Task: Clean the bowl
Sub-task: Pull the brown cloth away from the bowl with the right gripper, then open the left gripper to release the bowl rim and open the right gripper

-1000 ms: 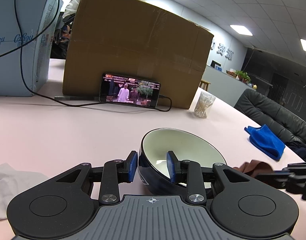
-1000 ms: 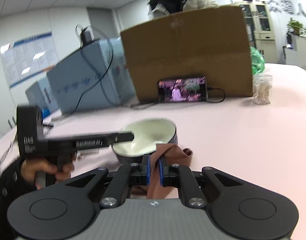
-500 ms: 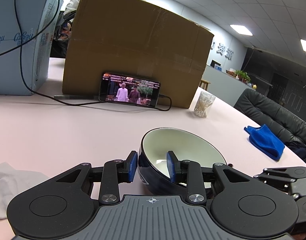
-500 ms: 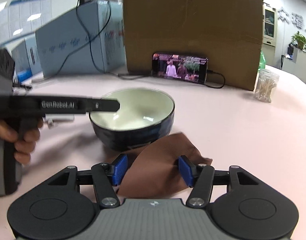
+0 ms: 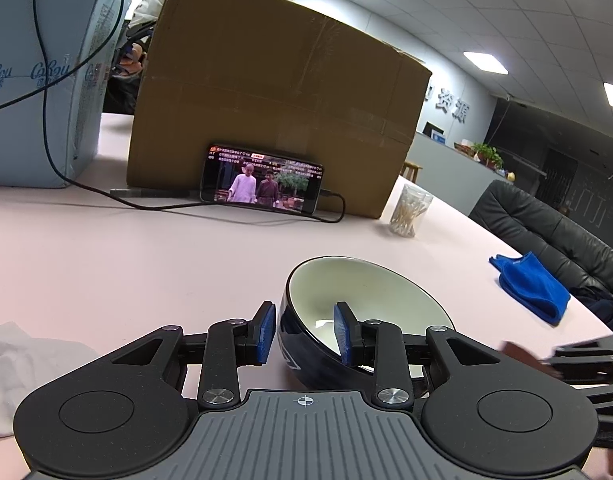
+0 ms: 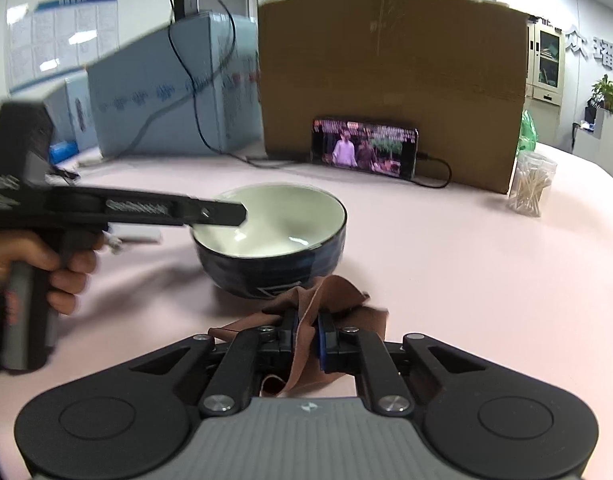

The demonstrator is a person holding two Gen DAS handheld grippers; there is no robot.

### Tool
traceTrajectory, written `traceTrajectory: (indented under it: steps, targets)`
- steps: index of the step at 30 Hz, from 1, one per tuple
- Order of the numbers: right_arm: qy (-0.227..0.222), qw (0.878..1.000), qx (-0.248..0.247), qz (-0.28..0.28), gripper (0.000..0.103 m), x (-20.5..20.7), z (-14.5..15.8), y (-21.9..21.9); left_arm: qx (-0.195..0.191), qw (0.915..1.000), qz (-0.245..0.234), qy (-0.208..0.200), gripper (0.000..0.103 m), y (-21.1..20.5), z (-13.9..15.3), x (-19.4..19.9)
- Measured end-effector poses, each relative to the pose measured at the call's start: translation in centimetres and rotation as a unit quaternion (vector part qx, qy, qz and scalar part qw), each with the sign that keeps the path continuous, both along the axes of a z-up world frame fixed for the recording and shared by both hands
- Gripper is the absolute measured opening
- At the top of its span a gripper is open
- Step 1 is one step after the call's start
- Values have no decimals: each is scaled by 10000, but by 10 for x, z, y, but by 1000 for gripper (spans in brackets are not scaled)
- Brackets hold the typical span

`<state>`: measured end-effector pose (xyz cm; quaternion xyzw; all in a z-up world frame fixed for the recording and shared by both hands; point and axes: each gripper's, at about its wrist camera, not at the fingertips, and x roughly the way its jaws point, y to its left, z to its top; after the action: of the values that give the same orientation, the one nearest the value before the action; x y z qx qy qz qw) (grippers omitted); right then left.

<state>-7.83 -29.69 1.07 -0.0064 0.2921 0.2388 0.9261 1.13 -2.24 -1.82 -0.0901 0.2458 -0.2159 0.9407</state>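
A dark blue bowl (image 5: 370, 300) with a white inside stands on the pink table; it also shows in the right wrist view (image 6: 272, 240). My left gripper (image 5: 304, 334) straddles the bowl's near left rim, one pad outside and one inside, with a small gap to the wall on the outer side. In the right wrist view the left gripper (image 6: 234, 214) reaches over the rim from the left. My right gripper (image 6: 307, 332) is shut on a brown cloth (image 6: 314, 304), held just in front of the bowl. The cloth's edge (image 5: 518, 352) shows at the right of the left wrist view.
A cardboard box (image 5: 274, 116) with a phone (image 5: 262, 182) leaning on it stands at the back. A light blue box (image 5: 38, 80) with a cable stands back left, a jar of cotton swabs (image 5: 410, 216) back right, a blue cloth (image 5: 534, 288) at right, white tissue (image 5: 10, 364) at left.
My right gripper, open around the brown cloth half a second ago, has shut on it and holds it bunched up near the bowl. The left gripper and bowl have stayed in place.
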Motion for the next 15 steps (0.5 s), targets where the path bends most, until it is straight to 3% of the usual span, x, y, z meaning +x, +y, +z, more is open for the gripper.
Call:
traceTrajectory:
  steps: [4, 6, 7, 10, 11, 13, 15]
  targets:
    - [-36, 9995, 216, 215, 14, -16, 8, -13, -2, 10000, 23, -17, 31, 0, 0, -1]
    - [-86, 9996, 127, 217, 20, -21, 8, -15, -12, 10000, 54, -31, 45, 0, 0, -2]
    - [-85, 9997, 88, 228, 24, -22, 7, -15, -20, 10000, 76, -38, 46, 1, 1, -2]
    - [-154, 9997, -27, 210, 51, -27, 6, -18, -39, 9999, 93, -53, 47, 2, 1, -3]
    - [-193, 9996, -81, 211, 58, -29, 7, -18, -36, 9999, 98, -57, 51, 2, 1, -2]
    - [-329, 9989, -206, 265, 66, -34, 9, -20, -21, 9999, 132, -89, 69, 2, 2, -4]
    - [-403, 9984, -194, 353, 80, -38, 13, -23, -14, 9998, 156, -155, 75, 2, 3, -6]
